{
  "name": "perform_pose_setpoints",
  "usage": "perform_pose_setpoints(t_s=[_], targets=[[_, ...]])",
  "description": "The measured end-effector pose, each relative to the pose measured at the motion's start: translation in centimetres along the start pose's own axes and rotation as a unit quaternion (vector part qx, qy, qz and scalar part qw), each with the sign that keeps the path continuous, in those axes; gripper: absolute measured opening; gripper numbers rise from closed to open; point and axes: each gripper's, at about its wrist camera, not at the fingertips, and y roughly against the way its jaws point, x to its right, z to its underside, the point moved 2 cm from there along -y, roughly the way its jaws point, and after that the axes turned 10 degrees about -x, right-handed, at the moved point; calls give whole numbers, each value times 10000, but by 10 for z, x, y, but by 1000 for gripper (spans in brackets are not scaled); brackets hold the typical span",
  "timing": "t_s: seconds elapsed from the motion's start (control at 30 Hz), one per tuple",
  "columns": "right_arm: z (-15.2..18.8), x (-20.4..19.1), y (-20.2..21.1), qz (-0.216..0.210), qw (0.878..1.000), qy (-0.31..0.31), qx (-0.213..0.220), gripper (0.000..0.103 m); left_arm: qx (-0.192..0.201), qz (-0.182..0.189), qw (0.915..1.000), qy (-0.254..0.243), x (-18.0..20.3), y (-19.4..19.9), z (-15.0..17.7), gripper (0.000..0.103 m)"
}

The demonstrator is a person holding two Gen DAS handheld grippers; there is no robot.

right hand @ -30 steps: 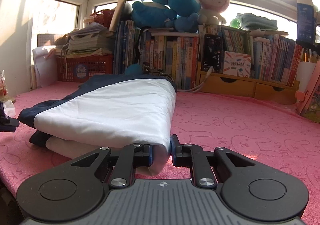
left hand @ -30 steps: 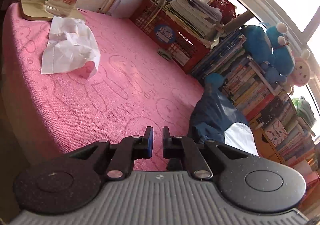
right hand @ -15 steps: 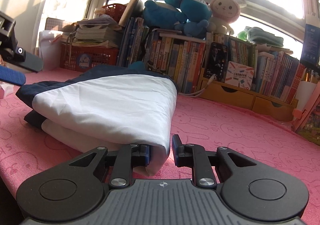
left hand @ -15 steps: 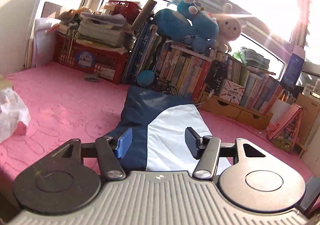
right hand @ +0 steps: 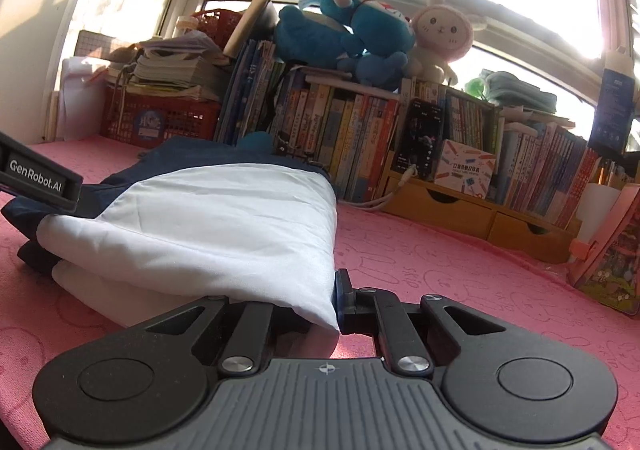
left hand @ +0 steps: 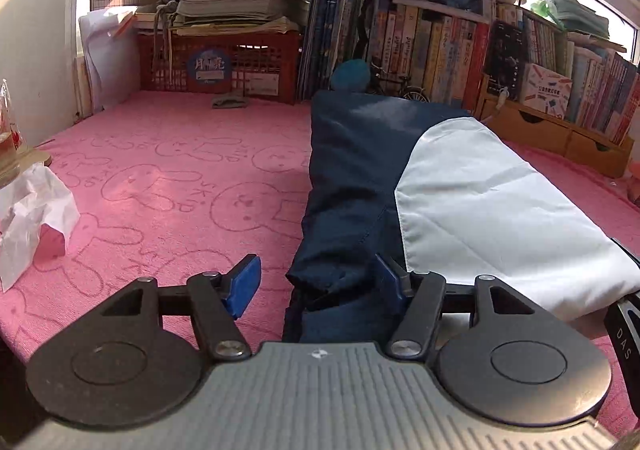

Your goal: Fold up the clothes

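I see the navy and white garment (left hand: 400, 186) lying on the pink bunny-print cover (left hand: 168, 186) as a long, narrow bundle running from my near edge toward the far bookshelf (right hand: 400, 130). From the right wrist view it is already doubled: a white layer (right hand: 224, 226) rests over another white layer, with navy cloth showing at the left.

My left gripper (left hand: 316, 284) has its jaws spread wide, straddling the near navy end of the bundle; the right-hand pad touches the cloth, the left-hand pad stands clear over the cover. My right gripper (right hand: 316, 302) sits at the near white corner, with cloth between the jaws. Its left finger is hidden under the fabric, so I cannot tell whether it is pinching or just resting around the fold.

I judge the lengthwise folds are in place and the bundle is still long, so a crosswise fold seems left. Crumpled white paper (left hand: 32, 222) lies far left, well apart.
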Motion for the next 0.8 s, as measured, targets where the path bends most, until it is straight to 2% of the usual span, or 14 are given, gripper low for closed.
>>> perform_pose_setpoints(t_s=[0.17, 0.27, 0.33, 0.37, 0.4, 0.5, 0.57, 0.67, 0.73, 0.8], targets=[[12, 23, 15, 462, 9988, 116, 101, 11, -221, 536, 9982, -131, 15, 7, 15, 61], [28, 33, 31, 706, 9964, 457, 94, 11, -302, 729, 9966, -250, 21, 11, 22, 64], [39, 39, 37, 691, 9950, 720, -52, 12, -332, 736, 9963, -285, 22, 13, 23, 65], [45, 44, 40, 452, 9954, 825, -157, 12, -278, 680, 9968, -306, 19, 14, 19, 65], [49, 50, 44, 96, 9959, 857, -258, 16, -224, 624, 9973, -327, 17, 16, 14, 65], [46, 81, 53, -1201, 9893, 547, -616, 29, -62, 455, 9982, -391, 10, 21, 1, 67], [39, 110, 55, -2075, 9733, 183, -969, 37, 111, 289, 9985, -449, 6, 25, -12, 68], [29, 155, 53, -2929, 9470, -472, -1229, 45, 425, 47, 9974, -583, 1, 32, -40, 65], [17, 180, 45, -3099, 9392, -922, -1152, 62, 490, 353, 9965, -571, 3, 35, -57, 65], [-1, 200, 24, -3106, 9355, -1288, -1088, 64, 233, 1315, 9893, -596, 19, 25, -83, 69]])
